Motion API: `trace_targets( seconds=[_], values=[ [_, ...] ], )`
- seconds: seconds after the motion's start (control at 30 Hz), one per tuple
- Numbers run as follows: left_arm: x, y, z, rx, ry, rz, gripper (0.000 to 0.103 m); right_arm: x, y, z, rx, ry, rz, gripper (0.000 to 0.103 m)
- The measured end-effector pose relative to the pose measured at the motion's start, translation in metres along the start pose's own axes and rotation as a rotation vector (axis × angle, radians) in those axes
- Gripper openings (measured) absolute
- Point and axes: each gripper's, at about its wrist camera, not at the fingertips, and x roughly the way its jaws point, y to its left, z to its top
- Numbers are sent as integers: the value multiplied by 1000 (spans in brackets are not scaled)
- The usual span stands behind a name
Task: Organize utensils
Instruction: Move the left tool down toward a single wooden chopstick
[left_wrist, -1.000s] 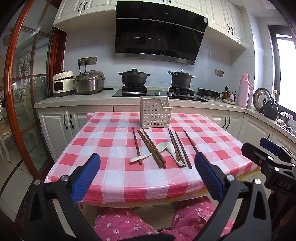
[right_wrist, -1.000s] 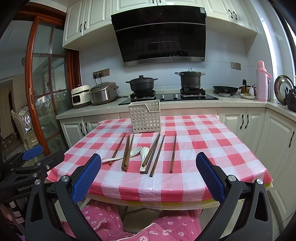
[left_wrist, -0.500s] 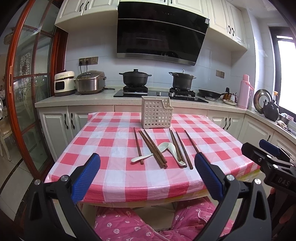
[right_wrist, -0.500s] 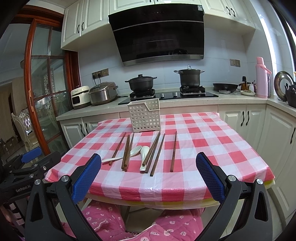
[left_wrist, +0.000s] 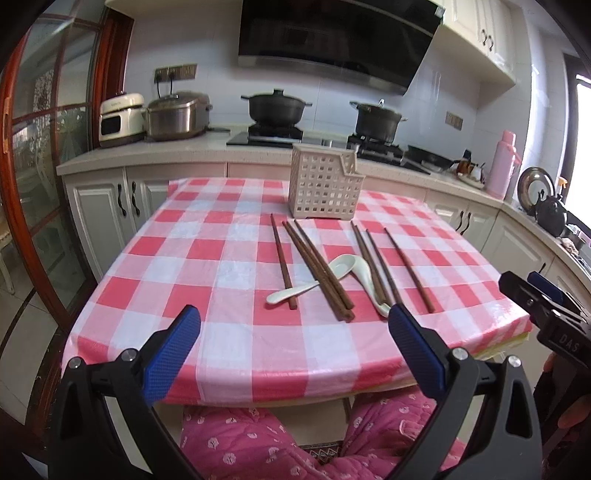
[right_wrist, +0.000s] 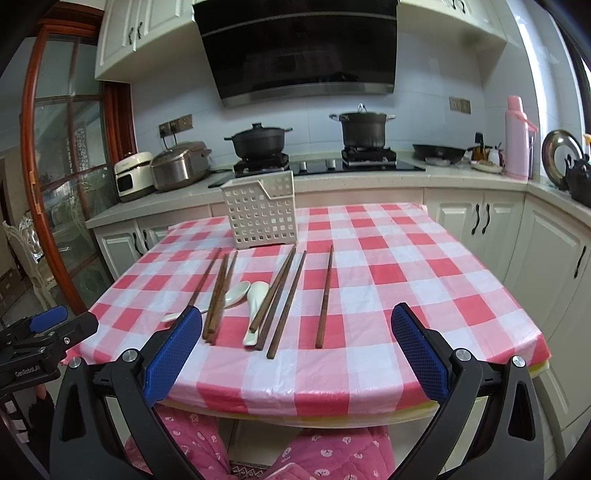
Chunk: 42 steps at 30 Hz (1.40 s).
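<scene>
Since the earlier frames we have brought both grippers closer to the table, so the utensils sit larger and nearer in each view.

From the left wrist camera, our left gripper (left_wrist: 291, 326) is spread wide and holds nothing, hovering off the near edge of the checked table (left_wrist: 207, 266). The wooden chopsticks (left_wrist: 317, 267) lie ahead of it, their long axes running away from us toward the white perforated utensil basket (left_wrist: 324, 186), which stands upright at the far side. Two white ceramic spoons (left_wrist: 354, 273) lie among them, one handle tucked under the chopsticks. The utensils lie ahead and a little to the right of this gripper's centre. Our right gripper (left_wrist: 543, 291) shows at the right edge.

From the right wrist camera, our right gripper (right_wrist: 295, 326) is also fully open and empty. A lone chopstick (right_wrist: 325, 295) lies straight ahead between its fingers, apart from the rest, pointing away from us. The spoons (right_wrist: 255, 299) and the other chopsticks sit left of centre, and the basket (right_wrist: 260, 214) is beyond them. We judge the right gripper better placed for that lone chopstick; closing across its length needs no wrist turn.
</scene>
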Motion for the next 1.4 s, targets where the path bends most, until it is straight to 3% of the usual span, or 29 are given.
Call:
trace_targets(
  seconds=[0.33, 0.5, 0.6, 0.77, 0.87, 1.0, 1.13, 1.4],
  values=[
    [99, 16, 44, -4, 136, -2, 98, 100, -33, 24, 97, 164, -47, 96],
    [146, 28, 63, -25, 198, 1, 97, 147, -46, 36, 116, 242, -54, 82],
    [173, 37, 76, -46, 232, 21, 97, 167, -47, 44, 111, 266, -62, 81],
    [227, 47, 94, -58, 326, 64, 89, 205, -49, 59, 95, 306, -60, 81],
    [252, 46, 99, -37, 362, 91, 81, 232, -52, 62, 97, 360, -57, 75],
    [271, 44, 101, -1, 384, 98, 75, 257, -49, 66, 69, 398, -56, 70],
    [285, 40, 101, 23, 387, 102, 63, 275, -47, 65, 51, 422, -69, 61],
    [303, 36, 97, 26, 392, 105, 63, 294, -58, 59, 49, 436, -105, 54]
  ],
)
